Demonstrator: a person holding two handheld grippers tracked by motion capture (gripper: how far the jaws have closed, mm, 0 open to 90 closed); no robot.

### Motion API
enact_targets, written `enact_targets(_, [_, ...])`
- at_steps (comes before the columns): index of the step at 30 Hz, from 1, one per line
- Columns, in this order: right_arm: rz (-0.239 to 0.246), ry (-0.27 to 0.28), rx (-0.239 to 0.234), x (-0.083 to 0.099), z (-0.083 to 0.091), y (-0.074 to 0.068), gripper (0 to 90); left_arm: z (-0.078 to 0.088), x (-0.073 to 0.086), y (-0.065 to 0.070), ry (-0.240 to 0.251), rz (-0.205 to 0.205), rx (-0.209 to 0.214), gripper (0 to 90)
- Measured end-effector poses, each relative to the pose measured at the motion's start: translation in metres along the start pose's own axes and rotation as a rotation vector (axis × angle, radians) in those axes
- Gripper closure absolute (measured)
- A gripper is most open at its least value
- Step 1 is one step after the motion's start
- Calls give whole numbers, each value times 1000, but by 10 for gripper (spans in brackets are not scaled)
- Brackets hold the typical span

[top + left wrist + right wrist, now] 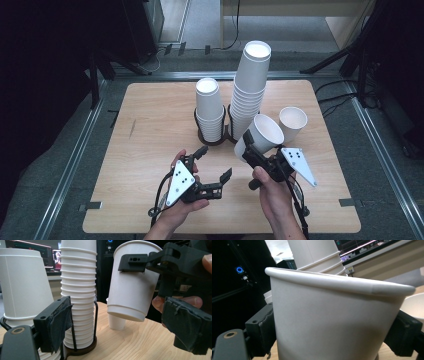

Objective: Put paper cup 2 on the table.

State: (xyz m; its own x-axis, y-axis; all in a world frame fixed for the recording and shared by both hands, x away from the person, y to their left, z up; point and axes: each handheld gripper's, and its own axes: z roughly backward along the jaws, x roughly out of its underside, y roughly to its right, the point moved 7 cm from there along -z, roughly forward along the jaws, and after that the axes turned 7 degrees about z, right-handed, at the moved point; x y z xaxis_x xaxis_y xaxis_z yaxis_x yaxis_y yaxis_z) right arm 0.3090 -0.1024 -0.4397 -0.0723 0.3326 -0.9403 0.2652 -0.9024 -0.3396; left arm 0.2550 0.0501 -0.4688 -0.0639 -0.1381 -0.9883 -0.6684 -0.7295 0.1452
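Table (150, 130) bearing a tall stack (250, 90) and short stack (209, 107) of inverted cups. Right gripper (252, 150) clasps a cup (262, 134) between its jaws, lifted; left gripper (212, 162) spread, empty, beside it.

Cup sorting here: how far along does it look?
Seemingly midway. Done: one loose cup stands upright on the table. In hand: the right tongs grip a lifted cup. Left: two stacks in holders; left tongs open, empty.

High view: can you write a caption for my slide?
Right gripper lifts a paper cup beside two cup stacks; left gripper waits open.
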Motion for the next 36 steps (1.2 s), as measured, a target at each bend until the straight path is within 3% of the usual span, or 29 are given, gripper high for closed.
enact_targets(9, [125,8,21,3,-1,0,126,0,0,0,0,-1,-1,99])
enact_targets(17, [186,5,25,5,-1,-1,126,0,0,0,-3,-2,-1,99])
enact_targets(23, [264,20,32,6,0,-3,126,0,1,-1,-5,-5,-2,99])
enact_targets(36, [355,16,34,8,-1,0,126,0,0,-1,-4,-2,-3,99])
